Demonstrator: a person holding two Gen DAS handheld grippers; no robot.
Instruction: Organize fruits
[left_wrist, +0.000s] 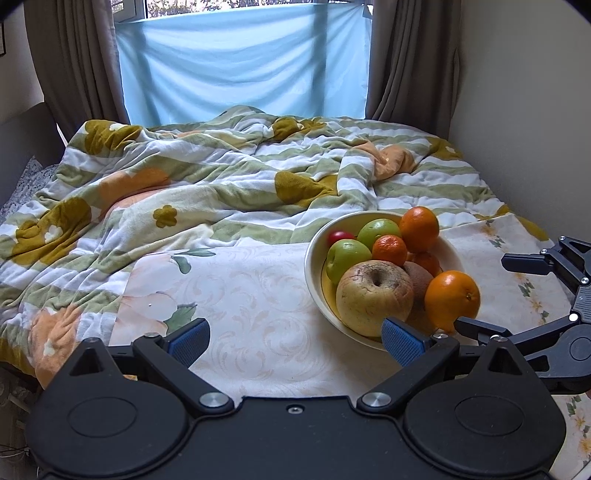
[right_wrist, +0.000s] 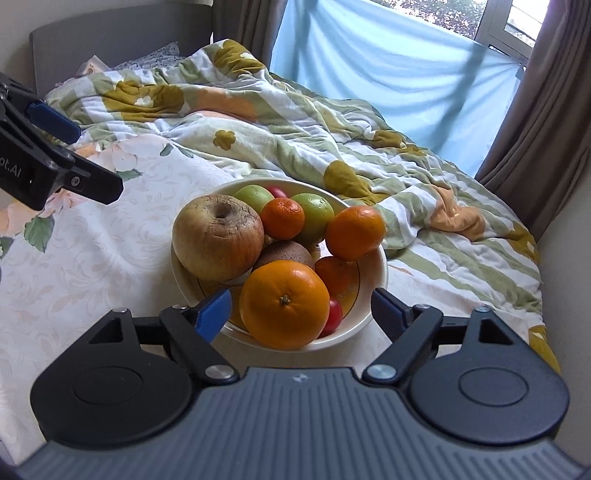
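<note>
Setting: a bed under a rumpled striped, flowered blanket (left_wrist: 207, 173), with a pale floral cloth (left_wrist: 258, 314) laid flat on the near part; a window hung with blue fabric (left_wrist: 243, 62) stands behind

Bowl: the cream bowl (right_wrist: 380, 273) sits on the pale cloth, heaped with fruit

Fruit in the bowl: a big wrinkled yellow-brown apple (right_wrist: 218, 238), two green apples (right_wrist: 314, 216), a kiwi (right_wrist: 284, 253), a small mandarin (right_wrist: 282, 218), a larger mandarin (right_wrist: 354, 232) at the far rim, and little red fruits (right_wrist: 334, 314) half hidden lower down

Large orange: the large orange (right_wrist: 284, 304) rests at the near rim of the bowl — it lies between my right fingers in the right wrist view, but neither pad presses on it

My right tongs: the right gripper (right_wrist: 299, 310) has its jaws spread wide on either side of the orange and the bowl's near edge, holding nothing (the blue pad (right_wrist: 214, 314) on one finger shows clearly)

My left tongs: the left gripper (left_wrist: 295, 338) is also spread wide — nothing between its fingers but bare cloth, its one pad (left_wrist: 400, 341) just beside the bowl's near rim

Tongs to each other: near one another at the bowl, apart, not touching
</note>
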